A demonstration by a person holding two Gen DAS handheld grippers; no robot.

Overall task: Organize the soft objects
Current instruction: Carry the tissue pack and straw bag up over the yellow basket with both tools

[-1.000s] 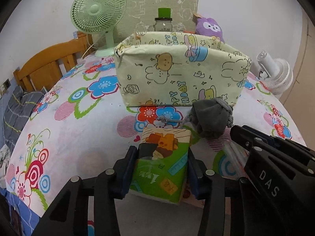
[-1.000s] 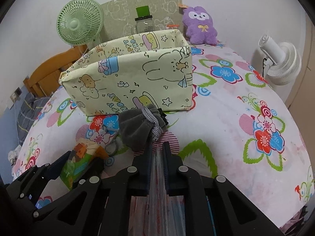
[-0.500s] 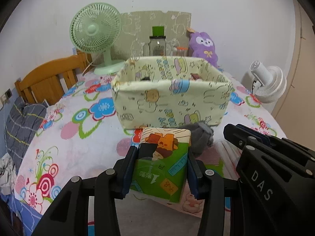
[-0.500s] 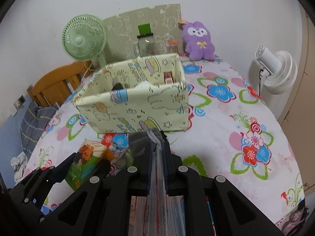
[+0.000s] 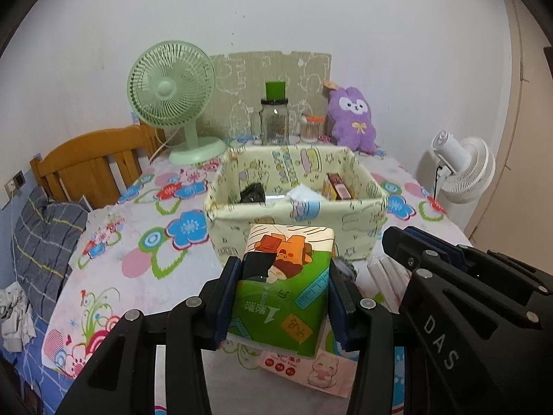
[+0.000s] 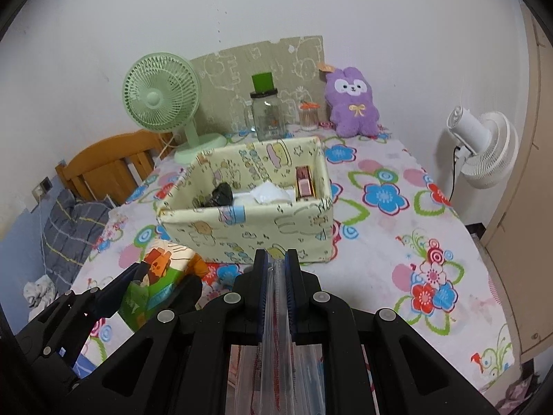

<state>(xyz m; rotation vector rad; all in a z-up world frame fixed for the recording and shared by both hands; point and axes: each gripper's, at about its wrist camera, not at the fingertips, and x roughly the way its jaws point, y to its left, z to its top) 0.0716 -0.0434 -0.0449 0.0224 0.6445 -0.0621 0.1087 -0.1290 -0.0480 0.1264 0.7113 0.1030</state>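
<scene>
Both grippers loaded, just short of the fabric bin.

The tissue pack [image 5: 283,287] sits clamped between the fingers of the left gripper [image 5: 281,297], lifted off the table [image 5: 114,263]; the jaws are spread only as wide as the pack. The right gripper [image 6: 276,287], just to the left one's right, is nearly closed, pinching a clear plastic bag [image 6: 276,363] that hangs down under it. Straight ahead of both tools stands the bin [image 6: 249,228], open-topped, with a dark item [image 6: 221,193], white wad [image 6: 269,195] and small box [image 6: 304,183] inside. Beyond it: green fan [image 5: 171,90], jar [image 5: 274,117], purple plush [image 5: 350,117].
</scene>
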